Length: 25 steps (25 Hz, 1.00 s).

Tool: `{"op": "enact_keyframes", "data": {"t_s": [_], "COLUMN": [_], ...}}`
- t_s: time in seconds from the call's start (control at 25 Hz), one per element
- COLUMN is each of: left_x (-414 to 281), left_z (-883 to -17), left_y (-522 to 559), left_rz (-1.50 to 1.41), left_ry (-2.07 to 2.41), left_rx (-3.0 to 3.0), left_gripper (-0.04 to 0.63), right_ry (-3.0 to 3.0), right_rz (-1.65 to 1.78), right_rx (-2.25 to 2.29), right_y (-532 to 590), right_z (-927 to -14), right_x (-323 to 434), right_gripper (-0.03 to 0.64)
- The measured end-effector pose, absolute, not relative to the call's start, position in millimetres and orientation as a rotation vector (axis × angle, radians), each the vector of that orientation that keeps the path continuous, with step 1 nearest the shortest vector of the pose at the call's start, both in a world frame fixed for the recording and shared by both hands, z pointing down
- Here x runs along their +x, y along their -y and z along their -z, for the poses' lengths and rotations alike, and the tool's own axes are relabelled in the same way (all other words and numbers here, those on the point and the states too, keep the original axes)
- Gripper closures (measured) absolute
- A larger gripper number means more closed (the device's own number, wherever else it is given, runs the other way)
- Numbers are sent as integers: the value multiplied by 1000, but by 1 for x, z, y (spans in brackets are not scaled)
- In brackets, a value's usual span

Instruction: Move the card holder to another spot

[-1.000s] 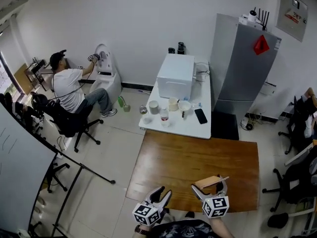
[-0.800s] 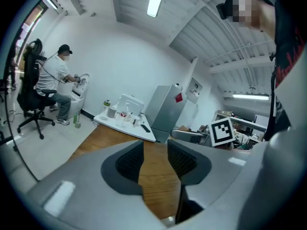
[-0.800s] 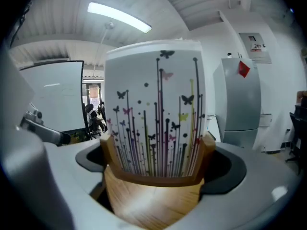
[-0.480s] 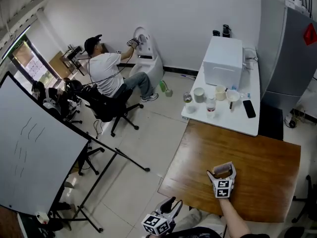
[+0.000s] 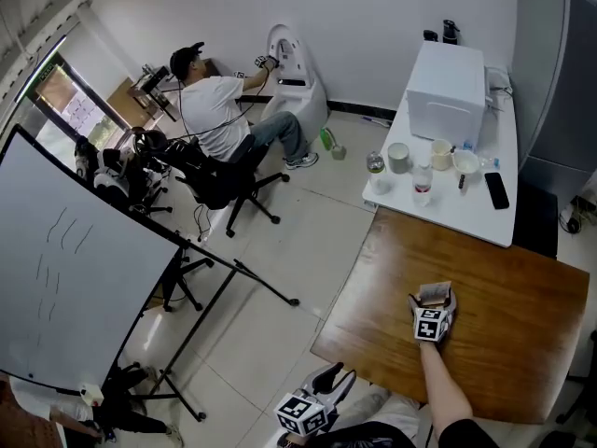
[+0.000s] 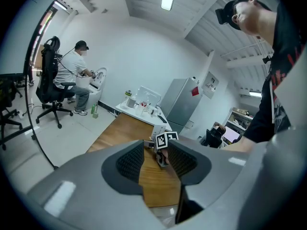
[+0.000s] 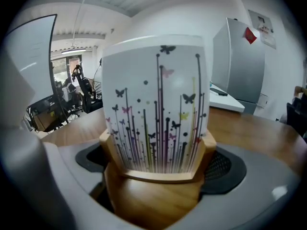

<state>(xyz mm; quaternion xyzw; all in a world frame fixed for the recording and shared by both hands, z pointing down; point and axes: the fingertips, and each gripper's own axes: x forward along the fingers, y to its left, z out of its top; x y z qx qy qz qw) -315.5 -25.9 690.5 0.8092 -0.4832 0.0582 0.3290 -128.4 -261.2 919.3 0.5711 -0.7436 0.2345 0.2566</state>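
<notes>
My right gripper (image 5: 434, 299) has its tongs pinched on the card holder (image 5: 433, 290). In the right gripper view both pads (image 7: 226, 165) press against the sides of its wooden base, one on each side. A white card printed with thin coloured stems and small butterflies stands upright in that base and fills most of the view. I cannot tell whether the base sits on the wood or hangs just above it.

From the head view, the card holder is over the left half of the wooden table (image 5: 508, 287). It is well in from the left edge and roughly midway between the near edge and the far edge. My forearm reaches to it across the near edge.

My left gripper (image 5: 334, 379) is off the table, just outside its near left corner, low by my lap. Its tongs stand a little spread with nothing between them. Through the narrow gap between its pads (image 6: 128, 160) I see only the tabletop and the right gripper's marker cube further off.

Against the far edge of the wooden table stands a white table (image 5: 448, 215). A white box (image 5: 446, 82) sits at its far end. Nearer along it are two cups (image 5: 398, 157), a bottle (image 5: 423, 183) and a dark phone (image 5: 496, 189) toward its right edge.

Across the floor to the left, a person (image 5: 219, 119) sits on an office chair (image 5: 219, 180) with one hand on a white machine (image 5: 294, 73) by the wall. A large whiteboard (image 5: 65, 278) leans on its stand at the left.
</notes>
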Motion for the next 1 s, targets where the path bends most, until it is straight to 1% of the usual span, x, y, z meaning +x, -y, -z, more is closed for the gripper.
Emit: {"op": "enact_keyframes", "data": {"t_s": [0.12, 0.24, 0.44, 0.52, 0.64, 0.72, 0.8, 0.84, 0.92, 0.96, 1.0], "left_x": [-307, -287, -244, -228, -200, -185, -169, -160, -145, -139, -134], "left_z": [-699, -698, -690, -687, -683, -678, -672, -667, -655, -648, -639], "left_y": [31, 37, 43, 48, 59, 64, 67, 69, 72, 73, 75], "left_rz": [-175, -195, -217, -209, -206, -211, -213, -210, -197, -187, -173], "left_ry": [1249, 1219, 1114, 1072, 1012, 987, 959, 944, 918, 904, 889], "left_rx": [2104, 2123, 2183, 2200, 2246, 2280, 2312, 2332, 2377, 2401, 2422], "left_gripper": [446, 446, 451, 451, 451, 453, 453, 453, 453, 453, 453], "right_ry": [1996, 2046, 2162, 2180, 2183, 2192, 2190, 2183, 2174, 2175, 2181], "right_rz": [-693, -730, -811, -870, -967, -1000, -962, -920, -820, -767, -713], "right_rx": [1522, 1377, 1256, 1275, 1421, 1550, 1643, 1681, 1759, 1803, 1850], "right_y": [265, 258, 197, 164, 123, 101, 81, 72, 58, 52, 47], "right_z": [-925, -926, -916, -907, -877, -843, -807, -789, -753, -734, -714], "right_x": [-126, -138, -131, -115, -67, -33, -1, 16, 51, 67, 80], "right_gripper": [40, 38, 38, 38, 52, 117, 159, 194, 271, 322, 388]}}
